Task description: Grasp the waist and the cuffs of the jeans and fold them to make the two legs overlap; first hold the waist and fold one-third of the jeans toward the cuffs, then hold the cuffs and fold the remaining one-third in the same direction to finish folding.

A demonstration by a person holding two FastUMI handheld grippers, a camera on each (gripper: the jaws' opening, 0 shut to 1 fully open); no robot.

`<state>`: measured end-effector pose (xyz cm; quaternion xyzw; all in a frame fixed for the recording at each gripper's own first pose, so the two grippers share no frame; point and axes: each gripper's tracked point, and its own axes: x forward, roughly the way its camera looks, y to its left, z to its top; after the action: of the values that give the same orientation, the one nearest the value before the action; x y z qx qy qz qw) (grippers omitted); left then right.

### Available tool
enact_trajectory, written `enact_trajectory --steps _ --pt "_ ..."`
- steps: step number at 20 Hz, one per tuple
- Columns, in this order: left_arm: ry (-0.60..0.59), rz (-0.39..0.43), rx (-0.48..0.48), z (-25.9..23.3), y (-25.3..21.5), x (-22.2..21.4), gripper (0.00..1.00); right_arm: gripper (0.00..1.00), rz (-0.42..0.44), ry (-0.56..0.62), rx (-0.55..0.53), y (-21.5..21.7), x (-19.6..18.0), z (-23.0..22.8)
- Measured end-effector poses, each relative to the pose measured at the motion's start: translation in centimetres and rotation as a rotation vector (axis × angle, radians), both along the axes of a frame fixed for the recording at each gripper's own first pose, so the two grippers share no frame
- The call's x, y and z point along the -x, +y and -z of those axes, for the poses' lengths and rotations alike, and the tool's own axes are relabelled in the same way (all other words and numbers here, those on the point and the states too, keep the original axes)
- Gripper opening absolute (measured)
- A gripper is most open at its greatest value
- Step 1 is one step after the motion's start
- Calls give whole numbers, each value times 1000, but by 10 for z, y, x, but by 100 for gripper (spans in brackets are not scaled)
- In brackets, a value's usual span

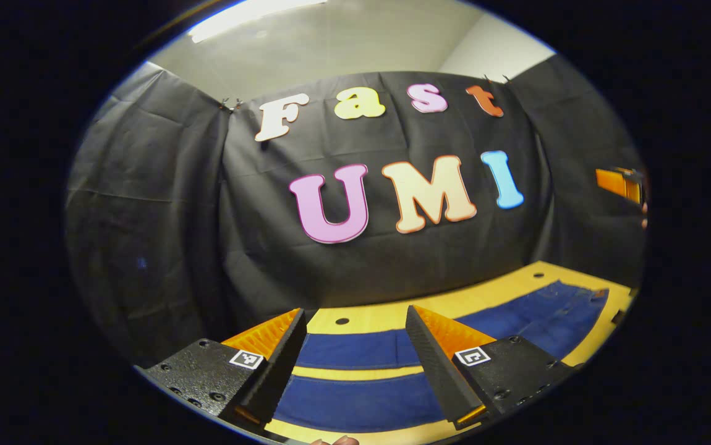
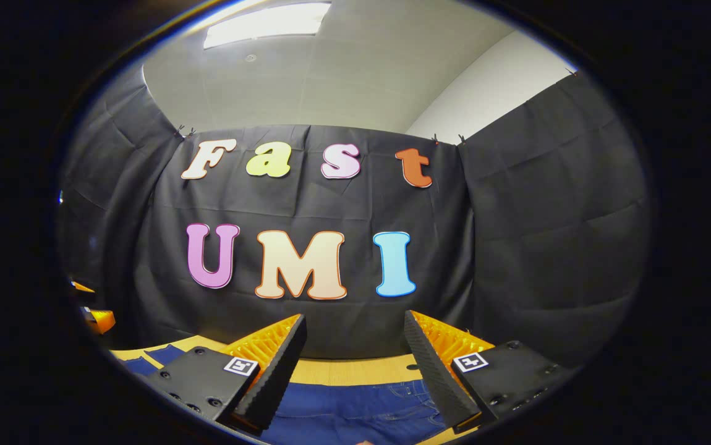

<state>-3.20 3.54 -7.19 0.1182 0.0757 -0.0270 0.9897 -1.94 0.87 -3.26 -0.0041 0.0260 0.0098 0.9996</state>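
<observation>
Lying flat on the wooden counter point(image 1: 386, 318), the jeans point(image 1: 361, 402) are spread out with both legs apart, a strip of bare wood showing between them. In the left gripper view the two legs run as blue bands under and past the claw, curving away to the right toward the waist end near the counter's far right side. In the right gripper view the waist part of the jeans point(image 2: 355, 411), with seams and stitching visible, sits directly below the claw, and a further bit of blue cloth shows at the lower left.

The left claw point(image 1: 355, 346) hovers above the legs with its two fingers spread wide and nothing between them. The right claw point(image 2: 352, 352) is likewise wide open above the waist area, gripping nothing.

At the right edge of the left gripper view, part of the other claw appears higher up against the black cloth wall point(image 1: 164, 216). A small round hole point(image 1: 342, 321) marks the counter just behind the far leg. Overhead, a ceiling light point(image 2: 266, 21) glows.
</observation>
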Motion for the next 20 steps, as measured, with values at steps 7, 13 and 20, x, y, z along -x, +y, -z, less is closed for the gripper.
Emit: enact_trajectory --steps 7,13,20 --pt "186 170 -302 77 27 25 95 99 8 53 27 10 28 28" --pt "342 309 -496 142 35 37 95 99 34 95 42 2 44 42" --pt "496 472 -792 207 56 57 95 100 79 146 72 -15 62 59"
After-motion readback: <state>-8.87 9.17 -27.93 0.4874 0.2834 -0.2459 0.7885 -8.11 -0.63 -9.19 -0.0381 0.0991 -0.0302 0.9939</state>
